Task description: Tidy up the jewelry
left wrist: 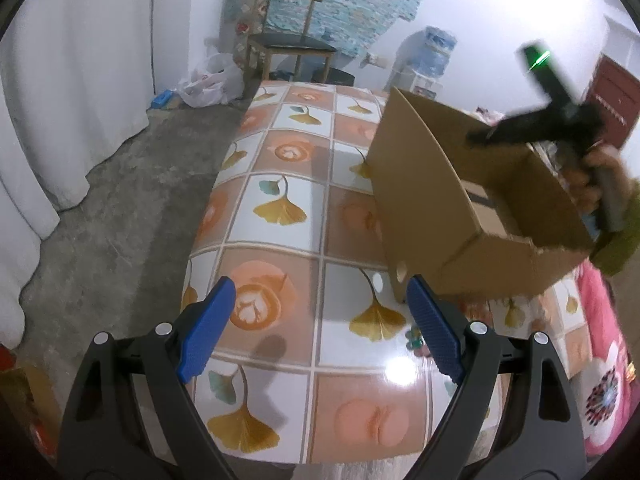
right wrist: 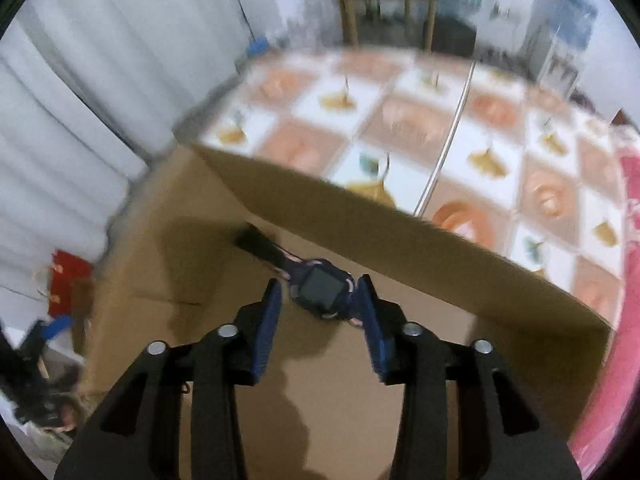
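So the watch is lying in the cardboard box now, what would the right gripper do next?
Probably lift clear of the cardboard box: the watch lies on its floor, the right gripper stands open around it, pads apparently off it.

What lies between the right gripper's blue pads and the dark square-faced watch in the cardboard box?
Nothing: in the right wrist view the right gripper stands open over the watch, lying on the brown cardboard box floor.

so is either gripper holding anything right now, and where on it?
Nothing held. Right gripper is open above the watch in the cardboard box; left gripper open over the table.
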Demonstrator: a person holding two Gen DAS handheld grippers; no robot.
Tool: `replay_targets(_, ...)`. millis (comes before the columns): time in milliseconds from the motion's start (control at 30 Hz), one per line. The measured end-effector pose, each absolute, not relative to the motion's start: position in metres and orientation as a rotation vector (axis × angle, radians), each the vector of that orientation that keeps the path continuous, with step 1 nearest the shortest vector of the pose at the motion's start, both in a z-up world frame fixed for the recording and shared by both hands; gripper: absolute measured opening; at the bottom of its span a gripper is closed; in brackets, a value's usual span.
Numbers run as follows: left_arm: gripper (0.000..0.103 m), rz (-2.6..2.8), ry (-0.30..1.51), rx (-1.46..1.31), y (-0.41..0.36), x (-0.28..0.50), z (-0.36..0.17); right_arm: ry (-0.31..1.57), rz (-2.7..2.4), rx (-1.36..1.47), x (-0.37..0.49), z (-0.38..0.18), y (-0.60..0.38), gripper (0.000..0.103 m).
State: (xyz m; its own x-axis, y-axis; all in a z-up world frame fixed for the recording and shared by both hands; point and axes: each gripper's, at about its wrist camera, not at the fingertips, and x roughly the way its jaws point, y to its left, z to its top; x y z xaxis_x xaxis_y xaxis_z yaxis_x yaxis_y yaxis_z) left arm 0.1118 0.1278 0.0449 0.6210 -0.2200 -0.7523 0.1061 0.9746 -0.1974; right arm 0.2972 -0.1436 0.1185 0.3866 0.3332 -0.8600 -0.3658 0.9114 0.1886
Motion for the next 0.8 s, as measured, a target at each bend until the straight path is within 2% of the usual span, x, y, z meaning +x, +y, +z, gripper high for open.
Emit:
replay_targets(33, 0.084, -0.194, 0.888, -0.125, 0.122, 0.110, 0.044, 1.041, 0.443, -0.035, 0.284, 0.131, -0.147, 0.063)
replay_targets(67, 0.084, -0.200, 0.892, -0.117, 0.120, 0.108, 0.043, 0.981, 0.443, -0.036, 0.259, 0.148, -0.153, 0.066)
replay_targets(133, 0.084, -0.225, 0.910, -0.097, 0.109, 0.100, 0.039, 0.911, 0.440, -0.022, 0.213, 0.169, -0.166, 0.079)
replay_targets(267, 0.085, -0.278, 0.951, -0.057, 0.086, 0.084, 0.023, 0.892, 0.394, 0.035, 0.130, 0.164, -0.189, 0.083)
replay_targets(433, 0.085, -0.350, 1.054, 0.008, 0.051, 0.072, -0.006, 1.027, 0.192, 0.024, 0.060, 0.091, -0.197, 0.086)
replay_targets(567, 0.085, -0.363, 1.038, 0.104, 0.028, 0.069, -0.013, 1.124, 0.093, 0.133, 0.036, 0.038, -0.209, 0.086)
replay_targets(667, 0.085, -0.347, 1.027, 0.151, 0.018, 0.072, -0.016, 1.134, -0.001, 0.194, 0.031, 0.025, -0.224, 0.086)
replay_targets(800, 0.090, -0.338, 1.028, 0.153, 0.014, 0.075, -0.018, 1.133, -0.069, 0.167, 0.036, 0.017, -0.233, 0.086)
